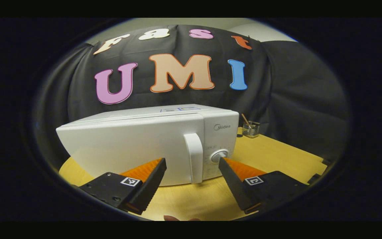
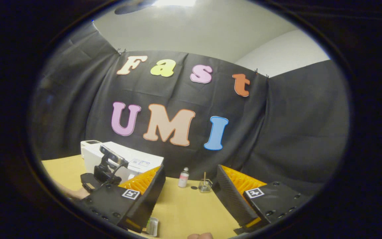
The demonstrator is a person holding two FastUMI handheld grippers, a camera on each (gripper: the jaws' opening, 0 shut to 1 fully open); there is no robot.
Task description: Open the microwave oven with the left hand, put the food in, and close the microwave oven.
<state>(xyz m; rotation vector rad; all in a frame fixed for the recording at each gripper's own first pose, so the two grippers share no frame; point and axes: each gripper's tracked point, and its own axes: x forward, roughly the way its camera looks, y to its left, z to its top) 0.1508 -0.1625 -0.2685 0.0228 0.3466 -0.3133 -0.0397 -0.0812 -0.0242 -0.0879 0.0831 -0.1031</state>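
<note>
A: Where's the microwave [image 1: 144,142]?

B: On the table [image 1: 277,156], door shut. In the left gripper view it sits just ahead of the left gripper [image 1: 192,162], whose fingers are spread wide with nothing between them. The handle [image 1: 193,157] stands upright in the gap, the dial [image 1: 219,155] just by the far finger.

A: So the step in hand is opening the door?

B: I judge so. Ease forward until both fingers flank the handle, close on it squarely, then pull along the door's arc, not straight back. Keep clear of the dial.

A: And the right gripper [image 2: 191,181]?

B: Held high, fingers apart and empty. A small tray [image 2: 152,226] lies below its finger, perhaps the food; I can't tell. A bottle [image 2: 183,177] and a glass [image 2: 205,186] stand farther back.
</note>
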